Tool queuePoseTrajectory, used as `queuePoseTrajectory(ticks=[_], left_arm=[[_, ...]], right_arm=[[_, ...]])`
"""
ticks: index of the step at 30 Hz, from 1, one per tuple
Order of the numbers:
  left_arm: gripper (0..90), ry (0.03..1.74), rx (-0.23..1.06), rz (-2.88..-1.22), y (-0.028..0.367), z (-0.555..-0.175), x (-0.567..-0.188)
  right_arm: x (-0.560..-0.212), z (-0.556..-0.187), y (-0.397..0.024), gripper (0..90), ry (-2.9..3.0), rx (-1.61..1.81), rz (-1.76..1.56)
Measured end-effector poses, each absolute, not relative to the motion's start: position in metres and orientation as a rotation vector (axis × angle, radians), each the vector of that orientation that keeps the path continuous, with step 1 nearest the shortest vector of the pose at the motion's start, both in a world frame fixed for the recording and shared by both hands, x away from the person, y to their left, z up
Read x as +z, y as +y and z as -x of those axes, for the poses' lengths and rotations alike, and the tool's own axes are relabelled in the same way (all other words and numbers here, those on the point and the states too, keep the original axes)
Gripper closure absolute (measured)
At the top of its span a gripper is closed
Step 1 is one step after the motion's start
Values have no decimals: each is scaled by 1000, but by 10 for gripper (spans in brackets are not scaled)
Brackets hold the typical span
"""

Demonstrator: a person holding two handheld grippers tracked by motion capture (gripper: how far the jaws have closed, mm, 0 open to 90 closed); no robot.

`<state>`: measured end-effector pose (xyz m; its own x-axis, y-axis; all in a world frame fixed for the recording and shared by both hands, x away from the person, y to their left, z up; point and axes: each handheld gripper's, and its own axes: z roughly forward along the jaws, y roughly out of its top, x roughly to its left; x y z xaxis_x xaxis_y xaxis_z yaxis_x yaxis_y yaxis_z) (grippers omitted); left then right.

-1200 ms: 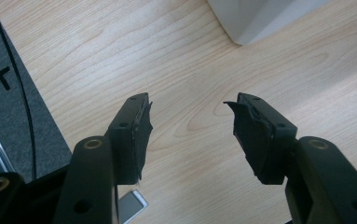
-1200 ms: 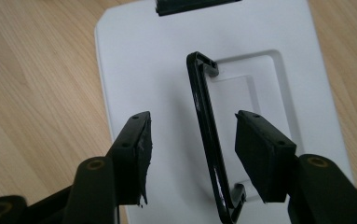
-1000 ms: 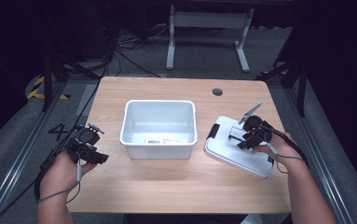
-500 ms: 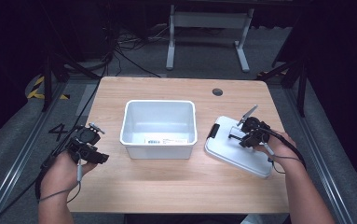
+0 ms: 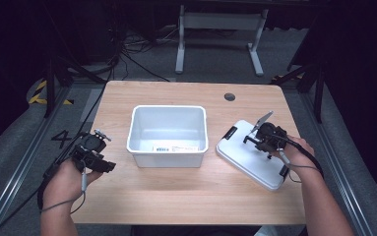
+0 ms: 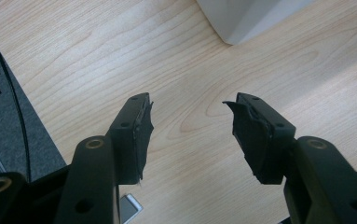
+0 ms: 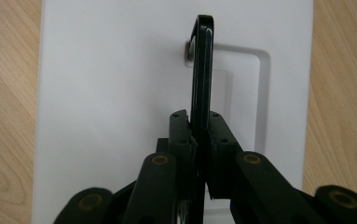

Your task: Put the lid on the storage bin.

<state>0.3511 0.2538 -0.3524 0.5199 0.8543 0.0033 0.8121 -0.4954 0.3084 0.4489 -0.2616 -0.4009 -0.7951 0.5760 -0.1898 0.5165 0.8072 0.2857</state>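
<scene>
wooden table seen from above, with an open white bin at its centre. to the right of the bin, flat on the wood and turned at an angle, a white lid with black clips at its ends. right gripper over the lid's middle, jaws closed tight on the lid's black handle; handle flipped up on edge from its recess, pinched between the two pads and reaching on past their tips. left gripper low over bare wood to the left of the bin, near the table's left edge, jaws spread wide with nothing between them; a corner of the bin just ahead.
</scene>
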Motion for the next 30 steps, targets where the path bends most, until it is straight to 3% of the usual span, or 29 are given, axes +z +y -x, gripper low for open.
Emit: queuePoseTrajectory(ticks=[30], left_arm=[[480,1413,218,-2485,253,-350,-352]], right_arm=[[-338,-419,-272,837,2635,512,-756]])
